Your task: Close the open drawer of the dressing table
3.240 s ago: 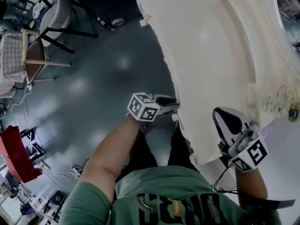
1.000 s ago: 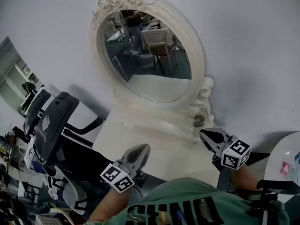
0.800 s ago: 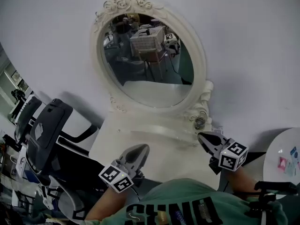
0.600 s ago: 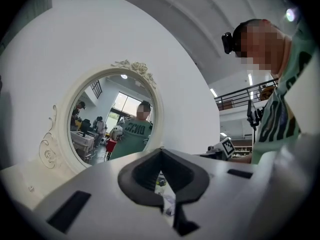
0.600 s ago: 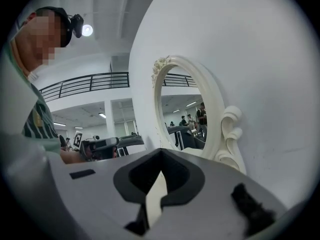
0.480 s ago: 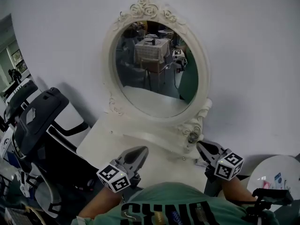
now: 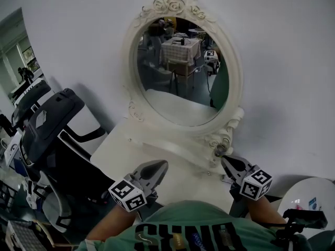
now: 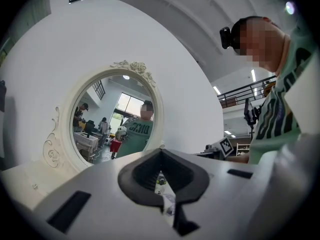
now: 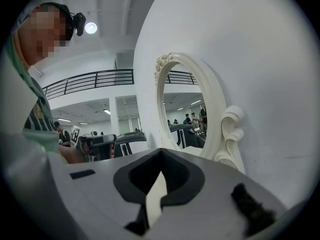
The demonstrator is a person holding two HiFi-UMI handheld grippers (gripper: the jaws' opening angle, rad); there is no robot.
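Note:
The white dressing table (image 7: 131,148) with its oval mirror (image 7: 183,72) stands against the wall in front of me. No drawer shows in any view; the table's front is hidden below my chest. My left gripper (image 7: 158,164) is held level over the near left of the tabletop, shut and empty. My right gripper (image 7: 226,161) hovers by the scrolled mirror foot (image 7: 230,127), its tips also together with nothing between them. The left gripper (image 8: 161,151) faces the mirror frame (image 8: 60,129), and the right gripper (image 9: 160,153) faces the frame's right side (image 9: 220,119).
A black office chair (image 7: 52,122) stands close to the table's left end. A small round white table (image 7: 309,195) sits at the lower right. Small bottles (image 7: 220,149) stand at the mirror's base. The white wall (image 7: 282,61) is behind.
Three seconds ago the head view looked down at the table's front, with the left gripper against it. The view has since lifted to the mirror. Both grippers have hardly moved in the last second.

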